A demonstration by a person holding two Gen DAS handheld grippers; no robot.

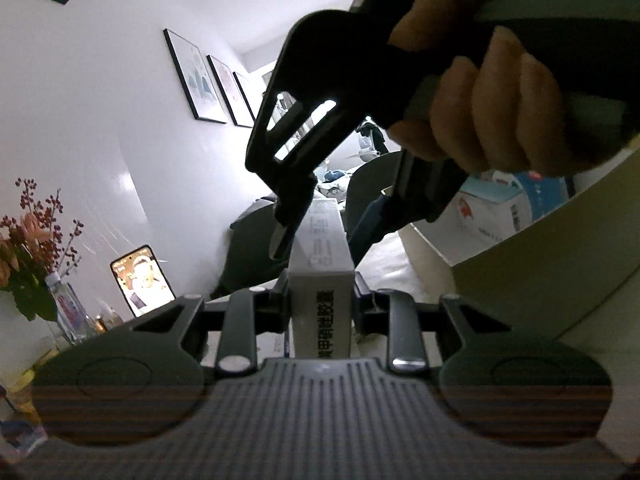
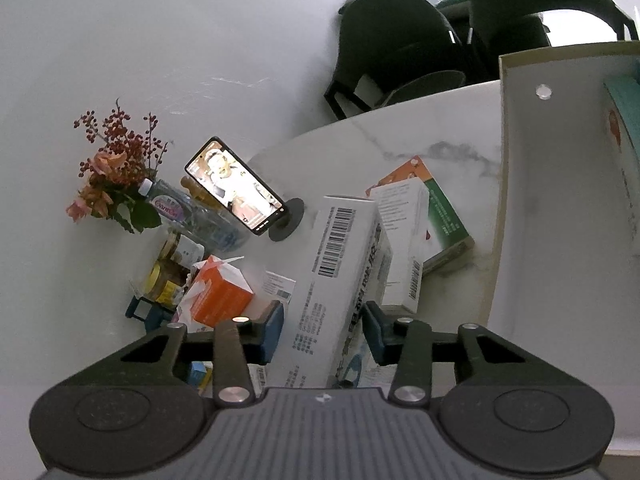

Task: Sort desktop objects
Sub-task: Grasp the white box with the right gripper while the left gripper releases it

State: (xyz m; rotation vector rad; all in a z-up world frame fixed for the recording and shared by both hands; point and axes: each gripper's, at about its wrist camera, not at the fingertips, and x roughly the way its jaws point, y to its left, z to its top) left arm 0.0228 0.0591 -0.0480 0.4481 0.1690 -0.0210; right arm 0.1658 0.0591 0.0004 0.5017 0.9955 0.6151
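Taking the long white box (image 2: 340, 280) as landmark: bare marble table (image 2: 400, 140) lies open beyond it, toward the chairs (image 2: 392, 48). Just right of it a second carton (image 2: 404, 240) and a green box (image 2: 444, 216) crowd in, then the tall bin wall (image 2: 516, 200). Left of it stand an orange pack (image 2: 220, 296), jars (image 2: 168, 280), a phone (image 2: 236, 186) and flowers (image 2: 112, 176).

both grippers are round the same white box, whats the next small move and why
Probably close the right gripper the rest of the way on the white box before the left gripper lets go. The left clamps one end of the box; the right's blue pads flank the other end, with gaps showing, so the box isn't yet secured for the storage bin.
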